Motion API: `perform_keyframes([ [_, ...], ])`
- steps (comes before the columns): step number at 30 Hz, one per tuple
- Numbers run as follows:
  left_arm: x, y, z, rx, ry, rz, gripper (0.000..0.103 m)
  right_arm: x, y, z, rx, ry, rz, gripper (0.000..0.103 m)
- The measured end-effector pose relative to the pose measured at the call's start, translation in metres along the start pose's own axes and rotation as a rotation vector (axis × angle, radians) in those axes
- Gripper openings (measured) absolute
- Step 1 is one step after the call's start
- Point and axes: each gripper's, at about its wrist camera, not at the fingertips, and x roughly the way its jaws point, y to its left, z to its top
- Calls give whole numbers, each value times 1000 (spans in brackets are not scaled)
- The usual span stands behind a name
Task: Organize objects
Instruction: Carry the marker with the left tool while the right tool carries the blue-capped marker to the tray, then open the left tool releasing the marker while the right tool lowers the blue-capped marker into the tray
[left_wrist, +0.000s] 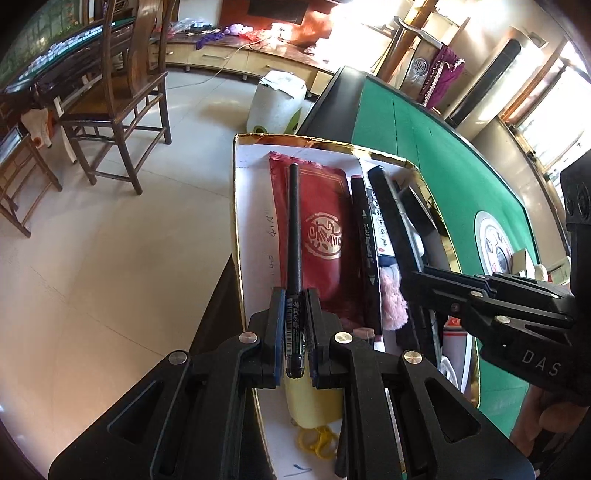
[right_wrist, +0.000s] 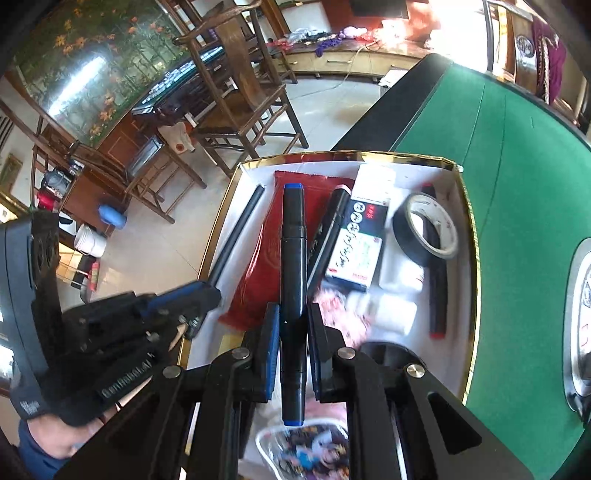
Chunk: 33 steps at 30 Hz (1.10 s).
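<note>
The left gripper (left_wrist: 294, 332) is clamped on a thin black pen (left_wrist: 294, 236), whose long free end reaches out ahead of the fingers over the red packet (left_wrist: 321, 229) in the box (left_wrist: 236, 206). The right gripper (right_wrist: 293, 350) is clamped on a blue-capped marker (right_wrist: 293, 266), likewise over the box.

Risks, as I judge them: each is pinched near one end, so a quick swing could pivot it in the pads or let it slip. The grippers hang just beside each other and could collide. A lowered tip may snag the packet, the tape roll (right_wrist: 424, 236) ahead and to the right, or the gold rim, tipping the box at the table (right_wrist: 517, 184) edge.

Writing: "DAS" on the right gripper in the left view; what looks like "GenRobot" on the left one, blurred. The pen's label and the small carton (right_wrist: 356, 247) bear Chinese characters I cannot read.
</note>
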Motion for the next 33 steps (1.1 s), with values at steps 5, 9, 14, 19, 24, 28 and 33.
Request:
perform_keyframes([
  [5,10,1,-1,-8,13,6,9,12,3,9,9,15,-4,13],
  [9,12,4,-4,-20,14,9,9,18,3,9,19,28,2,13],
  [14,13,7,-9,-29,20,10,9,23,9,8,5,32,-10,13],
  [19,11,8,-16,-35,16,0,10,23,16,5,-28,28,-40,13],
  [24,8,7,-21,-29,25,-4,14,17,22,-1,-46,14,-35,14],
  [28,2,2,-25,-27,26,-24,27,8,25,-5,-46,6,-39,14],
  [33,-9,-3,-31,-27,13,-31,31,-4,20,-15,-21,-9,-26,14],
])
